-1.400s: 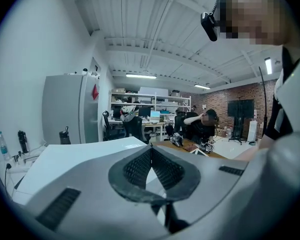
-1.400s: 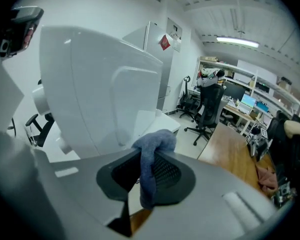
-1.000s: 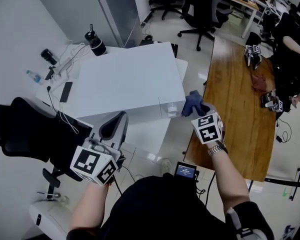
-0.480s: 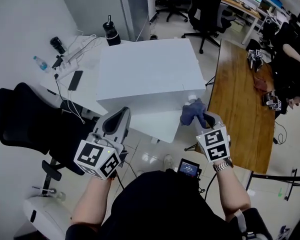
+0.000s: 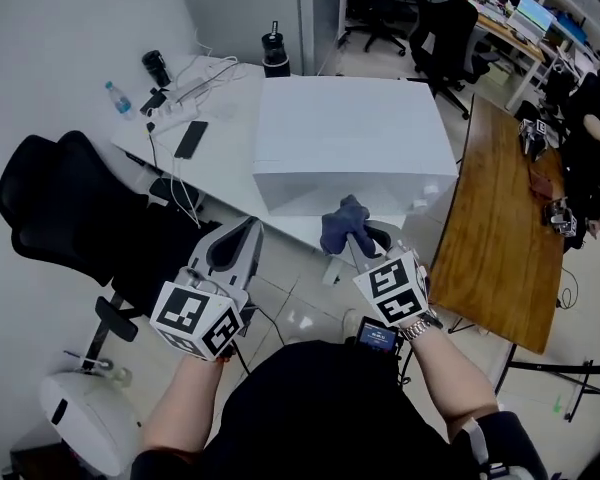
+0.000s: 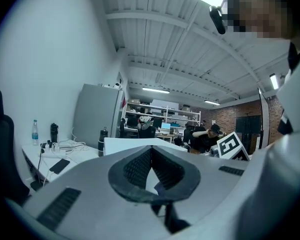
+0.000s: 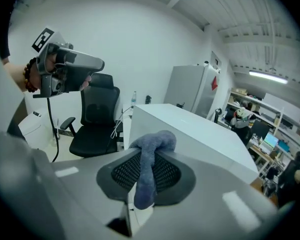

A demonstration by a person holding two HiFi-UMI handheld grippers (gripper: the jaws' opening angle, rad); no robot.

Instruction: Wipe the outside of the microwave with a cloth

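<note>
1. The right gripper (image 5: 360, 240) has its jaws clamped on the cloth (image 7: 146, 176). The cloth runs up between the pads and bunches over the tips. That grip should be kept firm, since a slack cloth would likely pull free once rubbing starts.
2. The microwave (image 5: 350, 138) stands on the white table (image 5: 225, 163), ahead of the right jaws and a little above them. The cloth looks clear of its casing, so wiping contact is not yet made.
3. I would lead with the bunched end of the cloth. The gripper should be tilted so that fabric, not the hard jaw tips, meets the white surface.
4. Long, overlapping strokes suit the broad top. After that come the near face and the side nearest the right jaws. Pressure should be light, because a hard push could slide the microwave across the table.
5. The left gripper (image 5: 242, 236) has its jaws closed on nothing and sits to the left of the right jaws, short of the table edge. It could steady the casing if it shifts.
6. A phone (image 5: 191, 139) and cables (image 5: 195, 93) lie beyond the left jaws, so strokes on that side should stay clear of them.
</note>
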